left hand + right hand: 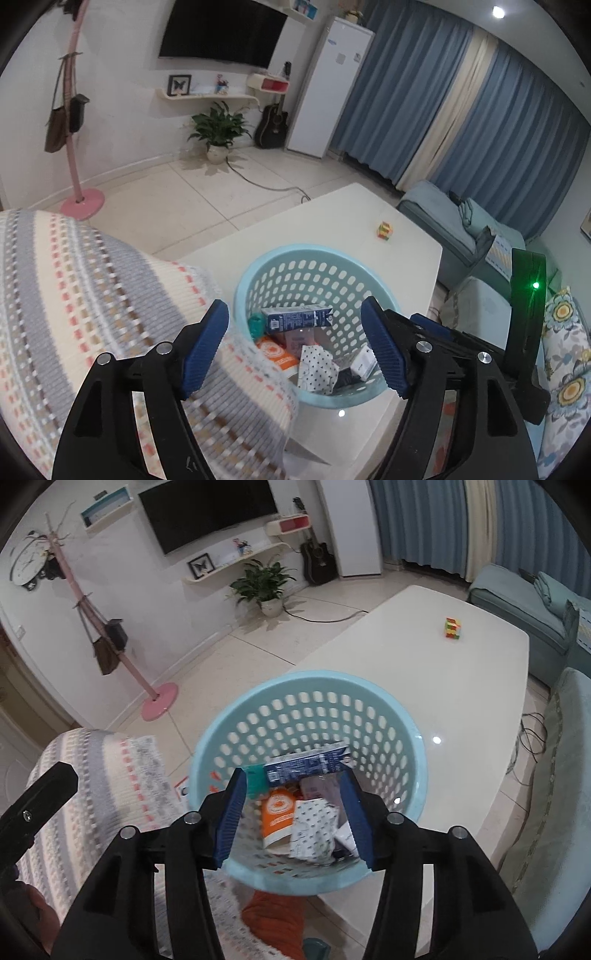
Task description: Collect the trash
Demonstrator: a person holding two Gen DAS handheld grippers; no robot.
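Observation:
A light blue perforated basket (pixel 317 266) (pixel 310 698) stands on the near end of a white table (pixel 354 214) (pixel 424 657). Inside lie a blue carton (pixel 295 318) (pixel 308 766), an orange packet (pixel 277 354) (pixel 279 810), a dotted white wrapper (pixel 316 369) (pixel 314 829), a teal piece (pixel 255 325) (pixel 256 781) and a small white box (pixel 364 363). My left gripper (pixel 295 350) is open and empty above the basket's near side. My right gripper (pixel 295 816) is open and empty over the basket's contents. It also shows in the left wrist view (pixel 528 317).
A coloured puzzle cube (pixel 384 230) (pixel 452 628) sits at the table's far end. My striped sleeve (pixel 92 302) (pixel 103 782) fills the left. A blue sofa (pixel 461 225) (pixel 517 602) and cushions are on the right. A pink coat stand (pixel 79 201) (pixel 159 699), plant and cable are on the floor.

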